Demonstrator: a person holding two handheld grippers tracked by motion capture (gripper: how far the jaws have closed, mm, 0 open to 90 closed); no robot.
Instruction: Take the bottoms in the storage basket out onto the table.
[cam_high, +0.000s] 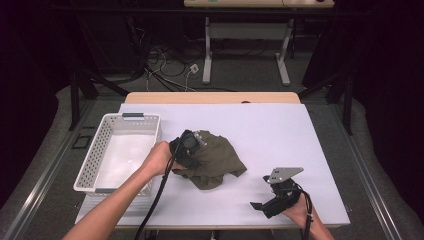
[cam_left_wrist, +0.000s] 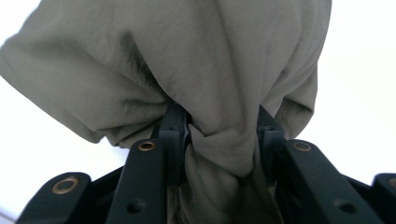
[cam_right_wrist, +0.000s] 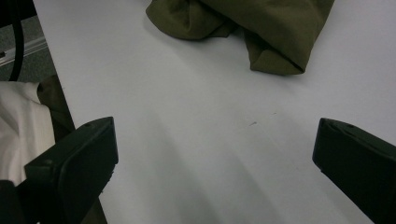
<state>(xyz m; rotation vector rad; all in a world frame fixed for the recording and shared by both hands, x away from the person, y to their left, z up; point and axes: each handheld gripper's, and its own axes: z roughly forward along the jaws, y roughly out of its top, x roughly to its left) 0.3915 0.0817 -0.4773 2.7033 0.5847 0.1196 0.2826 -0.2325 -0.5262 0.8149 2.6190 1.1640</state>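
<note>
While the person's left forearm reaches in from 7 o'clock in the high view, the white perforated plastic basket with a dark grey handle (cam_high: 102, 150) sits at 9 o'clock on the white tabletop (cam_high: 280, 130), its long side running toward 12 o'clock.

Just beside the basket's right wall, the left hand (cam_high: 159, 158) carries the left gripper (cam_high: 186, 148), which is down on the left edge of the crumpled olive-green cotton garment (cam_high: 217, 159). Garment lies near table centre, bunched into a loose heap, one fold trailing toward 5 o'clock.

Left gripper view: the garment (cam_left_wrist: 187, 70) drapes over and ahead of the two black jaws. A twisted pleat of the cloth sits between them, touching both pads, and the jaws stand partly apart, clamped on that pleat. The left gripper (cam_left_wrist: 219, 135) thus has hold of the garment.

At 5 o'clock in the high view, well apart from the garment, the right hand (cam_high: 299, 207) holds the right gripper (cam_high: 261, 205) low over the tabletop, grey three-cornered plate on top, jaws pointing toward 9 o'clock.

Right gripper view: the right gripper (cam_right_wrist: 215, 154) has its jaws spread wide with bare tabletop (cam_right_wrist: 196, 154) between them, gripping nothing. Garment's folded corner (cam_right_wrist: 275, 51) lies ahead at 12 o'clock.
</note>
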